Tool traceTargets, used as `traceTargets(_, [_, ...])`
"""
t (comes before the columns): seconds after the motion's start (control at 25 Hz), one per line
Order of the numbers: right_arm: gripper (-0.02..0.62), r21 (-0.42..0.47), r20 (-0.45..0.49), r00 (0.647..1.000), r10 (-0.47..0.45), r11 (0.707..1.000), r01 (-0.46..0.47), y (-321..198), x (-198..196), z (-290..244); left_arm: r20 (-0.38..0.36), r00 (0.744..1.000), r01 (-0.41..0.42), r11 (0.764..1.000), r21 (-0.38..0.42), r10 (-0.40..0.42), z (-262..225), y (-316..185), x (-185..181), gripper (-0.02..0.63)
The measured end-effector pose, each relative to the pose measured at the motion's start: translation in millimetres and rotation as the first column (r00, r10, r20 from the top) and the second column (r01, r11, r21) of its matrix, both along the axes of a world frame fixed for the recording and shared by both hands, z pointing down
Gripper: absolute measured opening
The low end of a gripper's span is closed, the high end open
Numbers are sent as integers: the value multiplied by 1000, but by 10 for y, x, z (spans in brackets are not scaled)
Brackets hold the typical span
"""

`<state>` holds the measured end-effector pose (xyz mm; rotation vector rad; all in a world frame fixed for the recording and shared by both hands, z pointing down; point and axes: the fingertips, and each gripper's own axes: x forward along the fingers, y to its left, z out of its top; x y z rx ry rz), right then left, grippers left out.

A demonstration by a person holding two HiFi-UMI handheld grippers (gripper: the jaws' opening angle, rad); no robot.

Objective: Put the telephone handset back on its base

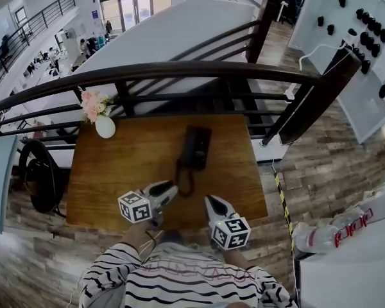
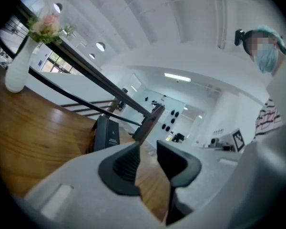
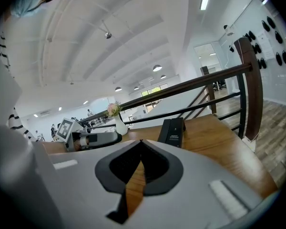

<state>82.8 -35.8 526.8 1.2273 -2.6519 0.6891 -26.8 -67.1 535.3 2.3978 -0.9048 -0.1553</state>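
Observation:
A black telephone (image 1: 196, 146) lies on the wooden table (image 1: 115, 172), towards the far middle. Its coiled cord (image 1: 185, 183) loops towards me. From here I cannot tell the handset from the base. My left gripper (image 1: 172, 190) hovers just short of the cord, with a narrow gap between its jaws and nothing in it. In the left gripper view the telephone (image 2: 107, 132) stands beyond the left gripper (image 2: 148, 147). My right gripper (image 1: 210, 201) is at the near edge, jaw tips touching and empty. The right gripper view has the right gripper (image 3: 141, 142) pointing at the telephone (image 3: 173, 131).
A white vase of pink flowers (image 1: 104, 124) stands at the table's far left corner. A dark railing (image 1: 179, 72) runs right behind the table, with a drop beyond it. A black chair (image 1: 42, 172) is to the left and a white unit (image 1: 346, 236) to the right.

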Motion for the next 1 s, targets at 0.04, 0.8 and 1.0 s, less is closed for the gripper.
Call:
traceTargets(0.04, [0,5,1,1000,-2,1000,2,37,2,-16,1,1000,1,1000,11,-1,-37,57,15,107])
traceTargets(0.8, [0,31,6,1000,-21,999,20,466,156,-53,47,996,66,993,101,-71,-287,726,192,11])
traceTargets(1.0, [0,34,-1,1000,-13,999,13,458,173,-53,34,997,62,993,101,-66,-304,789,233,3])
